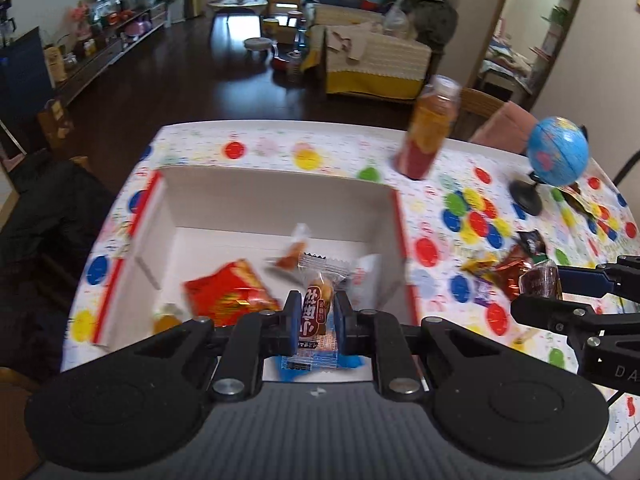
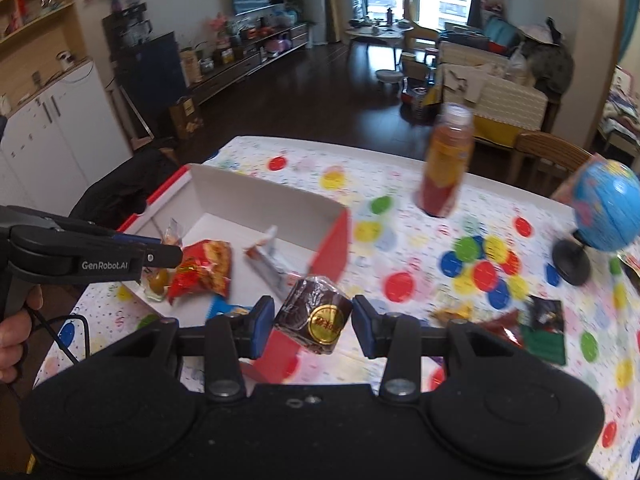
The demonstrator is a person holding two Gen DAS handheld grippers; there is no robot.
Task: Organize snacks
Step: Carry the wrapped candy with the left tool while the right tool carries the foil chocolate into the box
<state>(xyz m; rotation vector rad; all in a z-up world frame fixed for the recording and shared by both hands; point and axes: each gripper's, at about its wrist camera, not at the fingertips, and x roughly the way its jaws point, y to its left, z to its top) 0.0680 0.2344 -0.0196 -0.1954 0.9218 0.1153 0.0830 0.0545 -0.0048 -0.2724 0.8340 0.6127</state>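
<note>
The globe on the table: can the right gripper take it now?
Probably not yet: the right gripper is shut on a dark wrapped snack. Nothing stands before the globe, but the snack must go first.

At lower centre we see our left gripper [image 1: 316, 314] clamped on a clear-wrapped snack [image 1: 319, 304] above the white box [image 1: 276, 196], which holds a red packet [image 1: 230, 292]. Upper right stand a bottle [image 1: 430, 128] and globe [image 1: 558, 152].
</note>
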